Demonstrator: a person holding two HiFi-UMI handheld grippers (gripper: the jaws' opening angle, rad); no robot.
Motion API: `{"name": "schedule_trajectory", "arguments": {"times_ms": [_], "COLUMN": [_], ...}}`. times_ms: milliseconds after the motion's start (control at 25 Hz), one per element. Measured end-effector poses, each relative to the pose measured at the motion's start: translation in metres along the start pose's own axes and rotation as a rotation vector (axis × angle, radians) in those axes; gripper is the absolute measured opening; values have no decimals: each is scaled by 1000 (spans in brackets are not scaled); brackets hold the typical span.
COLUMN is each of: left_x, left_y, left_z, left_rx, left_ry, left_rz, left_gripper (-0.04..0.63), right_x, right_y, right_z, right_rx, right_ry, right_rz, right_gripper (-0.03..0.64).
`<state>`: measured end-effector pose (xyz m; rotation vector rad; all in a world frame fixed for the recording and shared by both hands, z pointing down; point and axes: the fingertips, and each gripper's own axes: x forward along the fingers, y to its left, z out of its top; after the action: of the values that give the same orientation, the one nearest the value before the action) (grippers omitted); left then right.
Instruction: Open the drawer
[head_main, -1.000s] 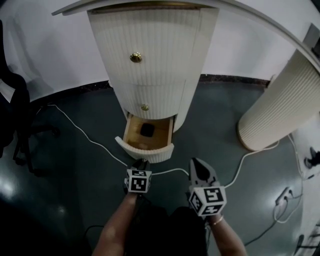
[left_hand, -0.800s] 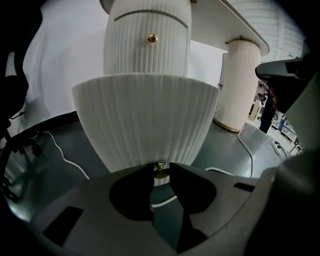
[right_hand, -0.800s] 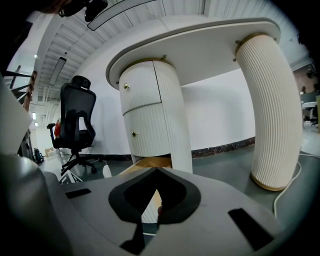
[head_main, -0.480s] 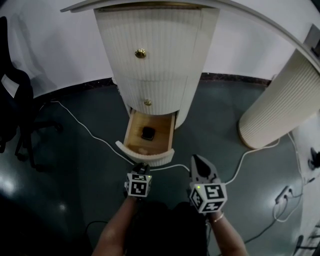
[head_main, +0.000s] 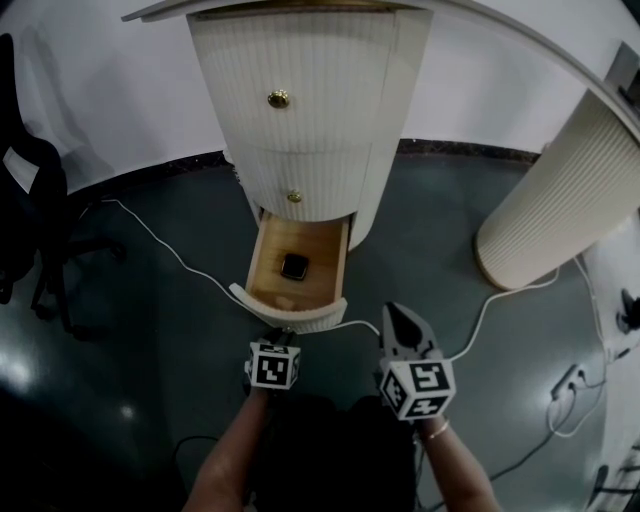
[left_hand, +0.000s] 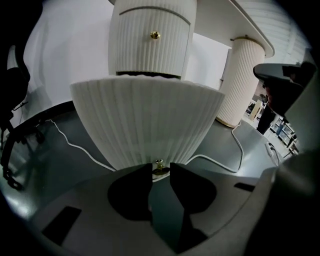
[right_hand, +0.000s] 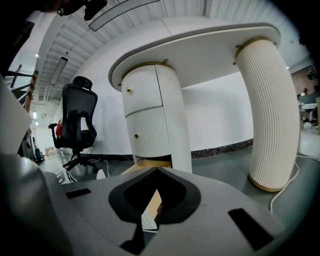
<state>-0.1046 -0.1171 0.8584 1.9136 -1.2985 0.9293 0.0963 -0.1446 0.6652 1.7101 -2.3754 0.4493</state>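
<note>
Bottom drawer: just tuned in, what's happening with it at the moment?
The person's left gripper is closed on the brass knob of the bottom drawer, which stands pulled well out of the ribbed white cabinet. A small dark object lies on its wooden floor. The right gripper is shut, holds nothing and hangs beside the left one, off the drawer.

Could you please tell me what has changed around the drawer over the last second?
The left hand-held gripper, clamped on the knob, has pulled the bottom drawer further out toward the person, baring more of its wooden floor. The black item still lies inside; the cabinet and the right hand-held gripper stayed put.
</note>
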Motion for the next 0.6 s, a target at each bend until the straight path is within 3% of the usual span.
{"name": "schedule_trajectory", "arguments": {"times_ms": [280,600], "left_x": [-43,-101], "left_y": [15,18], "left_z": [27,86], "left_rx": [-9,24], "left_ry": [-63,-232], "left_rz": [31,36], "left_gripper": [104,92], "right_x": [-2,-4], "right_y": [5,14], "right_z": [1,5], "right_rx": [1,-6], "right_ry": [-4,-5], "right_rz": [12,31], "right_gripper": [3,3]}}
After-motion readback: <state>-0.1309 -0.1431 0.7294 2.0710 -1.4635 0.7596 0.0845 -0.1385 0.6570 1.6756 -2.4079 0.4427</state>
